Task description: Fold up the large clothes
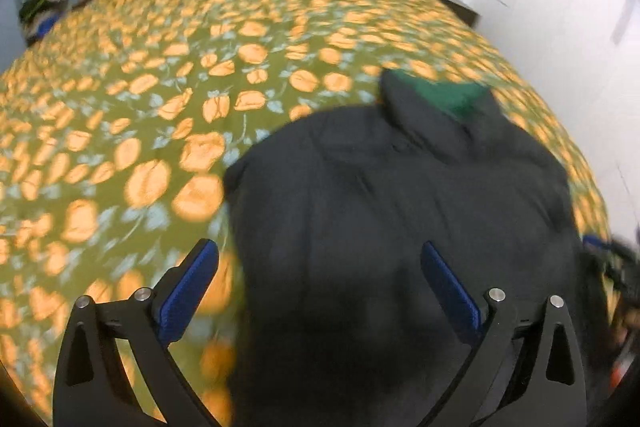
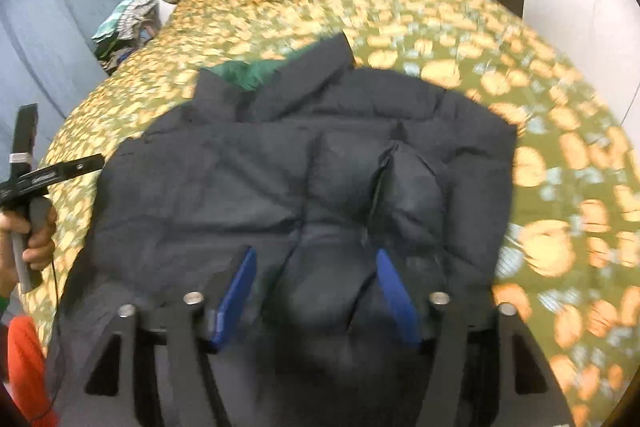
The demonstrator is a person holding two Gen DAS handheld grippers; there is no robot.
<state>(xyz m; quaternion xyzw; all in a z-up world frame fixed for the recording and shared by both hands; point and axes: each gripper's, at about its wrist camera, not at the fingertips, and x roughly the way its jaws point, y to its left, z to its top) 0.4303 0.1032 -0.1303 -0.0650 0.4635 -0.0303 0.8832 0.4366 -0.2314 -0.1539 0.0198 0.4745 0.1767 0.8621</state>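
I judge I'm between folds: both tongs stand apart with nothing clamped, the left tongs (image 1: 320, 271) and right tongs (image 2: 316, 279) hovering over the near end of the puffer jacket (image 2: 304, 163). Next I need a fresh grip on an edge to bring it over. The jacket is black, quilted and puffy, with green lining at the collar, lying on the floral bedspread (image 1: 160, 99).

Both wrist views look down, sharing jacket (image 1: 400, 207).
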